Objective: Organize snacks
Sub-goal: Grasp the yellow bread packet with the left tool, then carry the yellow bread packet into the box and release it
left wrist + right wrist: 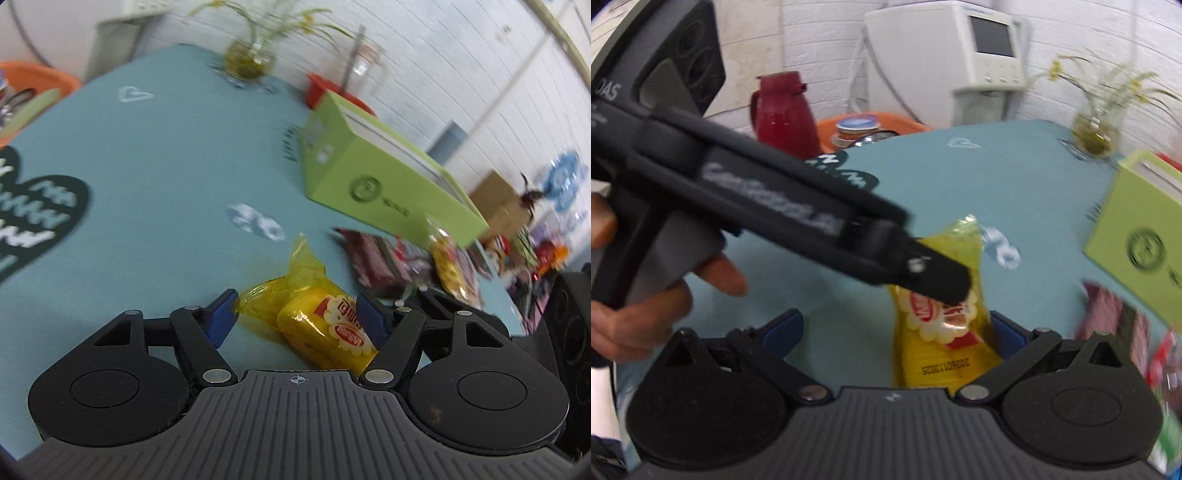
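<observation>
On the teal tablecloth [155, 155], the yellow snack packet [317, 317] lies lengthwise between both grippers' parted jaws.

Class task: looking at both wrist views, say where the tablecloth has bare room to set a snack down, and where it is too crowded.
Free: the wide teal tablecloth between the dark printed shape, the plant vase and the green box. Crowded: below the box, where the snack packets pile up, and the near edge, where both grippers close in on the yellow snack packet.
</observation>
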Demonstrator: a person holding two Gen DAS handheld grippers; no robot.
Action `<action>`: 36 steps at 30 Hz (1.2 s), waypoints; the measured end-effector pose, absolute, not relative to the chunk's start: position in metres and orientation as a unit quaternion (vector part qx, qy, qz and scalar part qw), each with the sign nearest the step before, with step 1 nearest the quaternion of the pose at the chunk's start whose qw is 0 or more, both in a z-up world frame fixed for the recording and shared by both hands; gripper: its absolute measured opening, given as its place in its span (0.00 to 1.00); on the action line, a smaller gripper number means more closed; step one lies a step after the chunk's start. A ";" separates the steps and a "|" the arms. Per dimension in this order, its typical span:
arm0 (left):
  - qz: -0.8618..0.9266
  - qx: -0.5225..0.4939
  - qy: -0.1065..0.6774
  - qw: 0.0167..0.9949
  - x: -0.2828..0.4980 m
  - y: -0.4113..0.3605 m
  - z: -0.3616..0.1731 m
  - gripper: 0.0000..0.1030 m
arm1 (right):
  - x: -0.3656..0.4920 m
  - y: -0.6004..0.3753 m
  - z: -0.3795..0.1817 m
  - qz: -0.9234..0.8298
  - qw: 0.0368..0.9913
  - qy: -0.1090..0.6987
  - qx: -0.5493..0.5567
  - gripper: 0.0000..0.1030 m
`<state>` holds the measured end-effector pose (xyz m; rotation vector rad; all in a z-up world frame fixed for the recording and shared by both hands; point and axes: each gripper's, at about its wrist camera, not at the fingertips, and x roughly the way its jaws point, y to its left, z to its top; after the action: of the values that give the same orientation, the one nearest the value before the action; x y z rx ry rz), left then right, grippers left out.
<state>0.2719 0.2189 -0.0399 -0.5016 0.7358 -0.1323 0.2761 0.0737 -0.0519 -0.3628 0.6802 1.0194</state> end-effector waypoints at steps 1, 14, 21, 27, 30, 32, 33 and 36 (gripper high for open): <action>-0.076 -0.230 0.360 0.901 0.272 0.207 -0.040 0.53 | 0.268 0.063 -0.052 0.458 0.813 0.319 -0.166 0.99; -0.164 -0.211 0.367 0.891 0.256 0.125 -0.028 0.63 | 0.181 -0.050 -0.052 0.324 0.887 0.323 -0.063 1.00; -0.156 -0.274 0.398 0.861 0.234 0.129 -0.032 0.65 | 0.175 -0.067 -0.051 0.348 0.882 0.317 -0.027 1.00; -0.162 -0.229 0.413 0.867 0.233 0.098 -0.043 0.44 | 0.173 -0.054 -0.064 0.322 0.898 0.291 -0.070 0.85; -0.179 -0.230 0.420 0.859 0.235 0.094 -0.044 0.27 | 0.171 -0.061 -0.053 0.335 0.893 0.296 -0.053 0.73; -0.182 -0.225 0.407 0.866 0.236 0.096 -0.036 0.25 | 0.178 -0.064 -0.045 0.337 0.896 0.284 -0.052 0.68; -0.187 -0.231 0.400 0.867 0.239 0.098 -0.031 0.25 | 0.181 -0.065 -0.038 0.338 0.898 0.277 -0.052 0.68; -0.194 -0.236 0.374 0.876 0.258 0.105 -0.009 0.25 | 0.204 -0.061 -0.022 0.344 0.903 0.250 -0.059 0.68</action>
<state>0.2582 0.1047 -0.0090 -0.4923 0.7808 -0.4055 0.2037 -0.0613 -0.0219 -0.1213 0.5173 0.7101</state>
